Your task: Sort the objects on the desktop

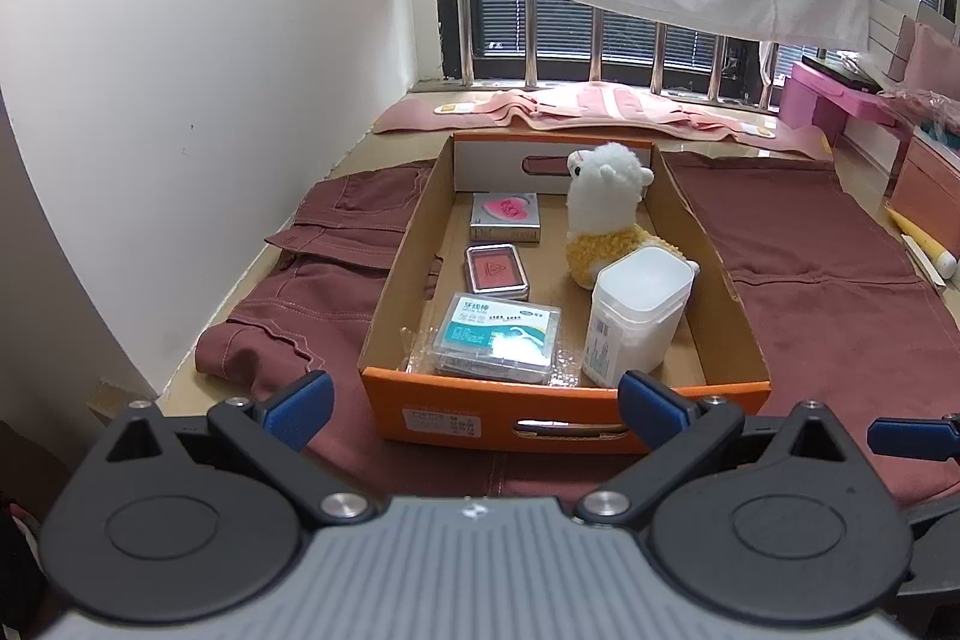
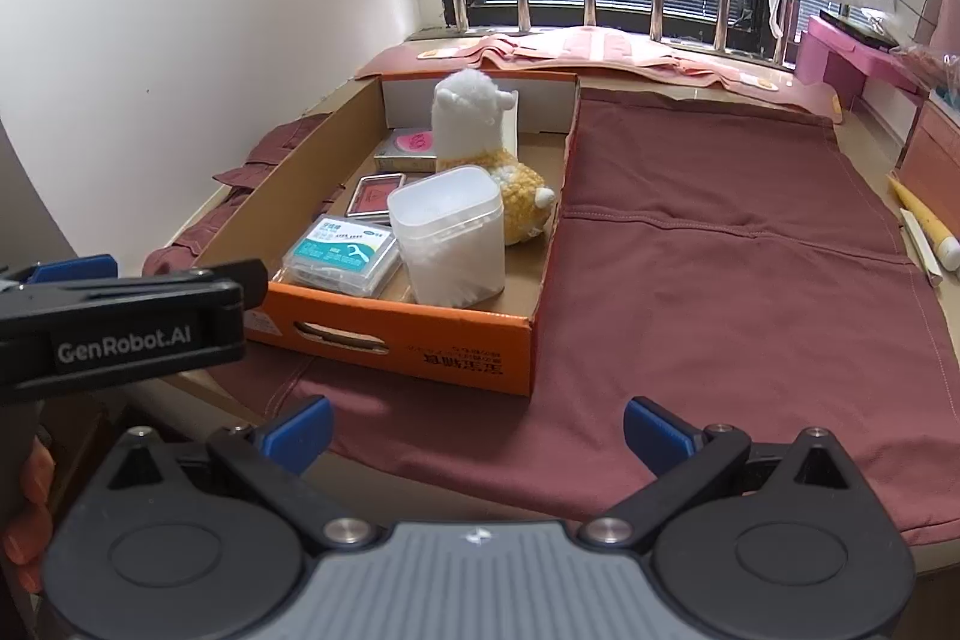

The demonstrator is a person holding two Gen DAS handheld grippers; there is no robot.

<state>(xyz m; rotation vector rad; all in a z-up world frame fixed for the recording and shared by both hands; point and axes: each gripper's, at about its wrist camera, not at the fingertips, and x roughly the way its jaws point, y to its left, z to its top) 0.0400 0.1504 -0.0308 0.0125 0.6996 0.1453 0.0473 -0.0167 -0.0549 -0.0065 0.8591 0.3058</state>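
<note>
An orange cardboard box (image 1: pixel 564 415) (image 2: pixel 396 334) sits on a maroon cloth. Inside it lie a clear floss-pick case (image 1: pixel 498 337) (image 2: pixel 345 256), a white plastic container (image 1: pixel 639 316) (image 2: pixel 450 235), a red tin (image 1: pixel 497 268) (image 2: pixel 377 196), a small grey box with a pink heart (image 1: pixel 505 215) (image 2: pixel 408 145) and a white and yellow plush alpaca (image 1: pixel 606 214) (image 2: pixel 480 142). My left gripper (image 1: pixel 477 406) hangs open just before the box's near wall, holding nothing. My right gripper (image 2: pixel 477 430) is open and empty over the cloth, right of the box's near corner.
The maroon cloth (image 2: pixel 720 280) covers the tabletop right of the box. A white and yellow tube (image 2: pixel 927 226) lies at the right edge. Pink fabric (image 1: pixel 600 109) lies under the barred window; a white wall stands to the left. Fingers (image 2: pixel 30 496) of a hand show at lower left.
</note>
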